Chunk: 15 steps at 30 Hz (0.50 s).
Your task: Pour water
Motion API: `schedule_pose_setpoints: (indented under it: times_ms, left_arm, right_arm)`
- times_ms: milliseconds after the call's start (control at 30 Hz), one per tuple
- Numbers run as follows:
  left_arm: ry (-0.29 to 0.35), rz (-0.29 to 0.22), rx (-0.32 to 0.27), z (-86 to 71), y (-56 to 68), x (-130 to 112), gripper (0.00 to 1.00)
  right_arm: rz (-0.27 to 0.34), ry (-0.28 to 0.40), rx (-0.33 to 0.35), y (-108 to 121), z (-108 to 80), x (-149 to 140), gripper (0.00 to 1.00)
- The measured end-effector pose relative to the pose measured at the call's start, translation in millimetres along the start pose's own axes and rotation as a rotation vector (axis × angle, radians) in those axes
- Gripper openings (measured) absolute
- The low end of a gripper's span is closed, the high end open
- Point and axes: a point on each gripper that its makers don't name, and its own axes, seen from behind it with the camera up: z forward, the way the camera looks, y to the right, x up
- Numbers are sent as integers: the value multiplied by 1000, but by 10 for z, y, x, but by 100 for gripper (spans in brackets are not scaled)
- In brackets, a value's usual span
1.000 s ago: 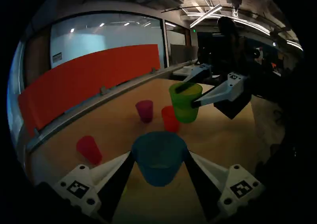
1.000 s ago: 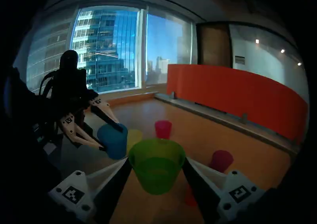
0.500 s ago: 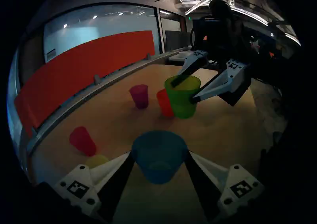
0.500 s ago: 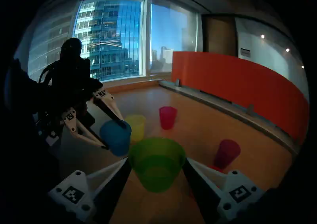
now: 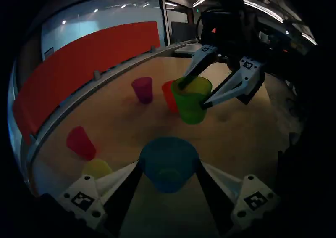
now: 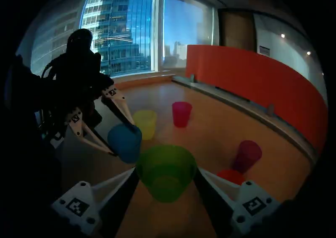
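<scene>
My left gripper [image 5: 169,166] is shut on a blue cup [image 5: 169,163], held above the wooden table [image 5: 235,133]. Farther off in the left gripper view, my right gripper [image 5: 194,94] holds a green cup [image 5: 191,99], tipped a little toward me. In the right gripper view that green cup [image 6: 166,171] sits between my right gripper's [image 6: 166,174] fingers, and the left gripper [image 6: 121,140] carries the blue cup [image 6: 124,142] just left of it. Both cups are close together and hang in the air. I cannot make out water in either.
On the table stand a purple cup [image 5: 143,89], an orange-red cup [image 5: 169,96] behind the green one, a red cup [image 5: 80,142] and a yellow cup [image 5: 96,168]. An orange panel [image 5: 80,65] runs along the far edge. A person [image 6: 75,82] stands behind the left gripper.
Both grippers have risen and tilted downward, so more of the table shows. The green cup has come nearer the blue cup and tipped slightly. The yellow cup has come into the left gripper view.
</scene>
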Motion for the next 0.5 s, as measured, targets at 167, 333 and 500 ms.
schedule_pose_setpoints:
  times_ms: [167, 333, 500]
  left_arm:
    - [0, -9, -11, 56, 8, -14, 88]
    - [0, -17, -19, 102, 8, -33, 88]
    - [1, -29, -29, 135, 21, -72, 88]
  right_arm:
    - [-1, -12, 5, -3, 48, -54, 91]
    - [6, -18, 11, -15, 90, -101, 91]
    - [8, -28, 12, -20, 128, -166, 91]
